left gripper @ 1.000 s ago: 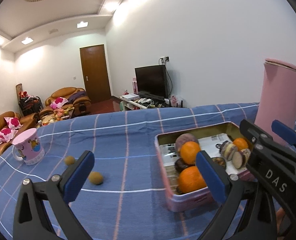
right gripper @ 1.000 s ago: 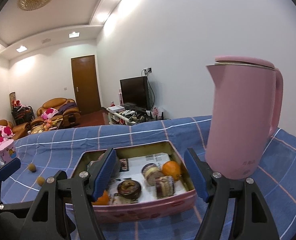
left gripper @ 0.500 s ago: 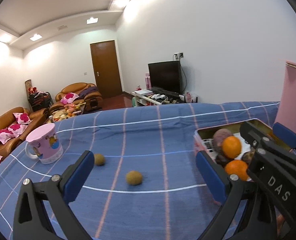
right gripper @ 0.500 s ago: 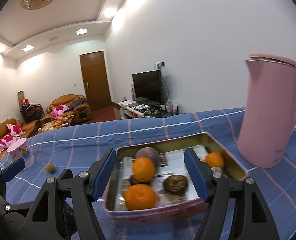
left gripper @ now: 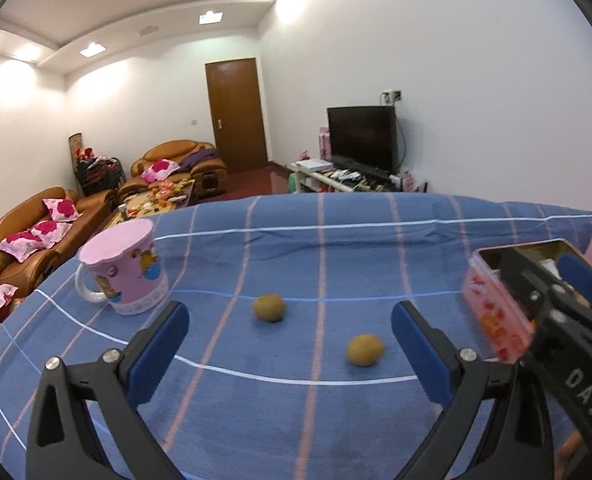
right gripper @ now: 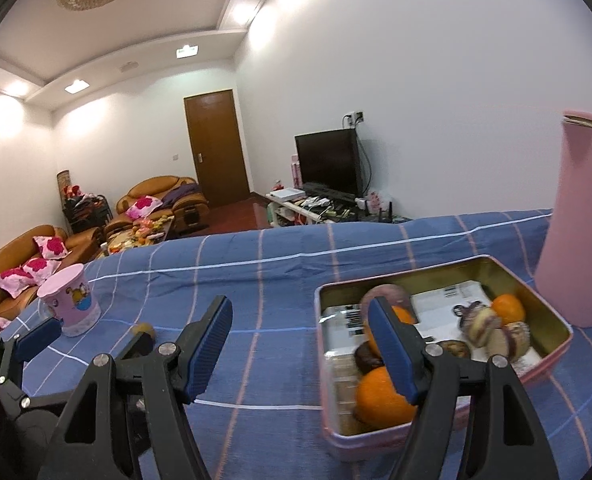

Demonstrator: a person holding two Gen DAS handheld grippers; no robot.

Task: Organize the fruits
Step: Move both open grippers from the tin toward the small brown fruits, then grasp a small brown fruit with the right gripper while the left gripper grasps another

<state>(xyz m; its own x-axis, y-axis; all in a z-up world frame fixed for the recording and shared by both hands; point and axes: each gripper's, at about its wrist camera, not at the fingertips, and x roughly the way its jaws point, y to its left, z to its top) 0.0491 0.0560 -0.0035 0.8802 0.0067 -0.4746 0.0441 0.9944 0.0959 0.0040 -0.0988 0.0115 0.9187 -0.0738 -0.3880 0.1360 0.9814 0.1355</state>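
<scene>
Two kiwis loose on the cloth, both grippers wide open

Left wrist view: the left gripper has its jaws spread wide with nothing in them. The near kiwi lies on the blue checked tablecloth inside the gap, closer to the right-hand pad but not touching it. The far kiwi sits a little past the fingertips, roughly centred between the jaws and slightly toward the left-hand pad. The two are near each other but clearly apart. A pink mug stands beyond and outside the left-hand finger. Off past the right-hand finger you get the corner of the pink tin, with the right gripper's black frame in front of it.

Right wrist view: the right gripper is also spread wide and holding nothing. The pink tin lies mostly outside the right-hand finger, and that finger covers part of its near-left side. Inside are oranges, a purplish round fruit and some cut striped pieces, all on printed paper. One kiwi shows just outside the left-hand finger, partly hidden behind the left gripper's frame; can't tell which of the two it is. The mug is further out that side, and a tall pink kettle stands beyond the tin at the right edge
</scene>
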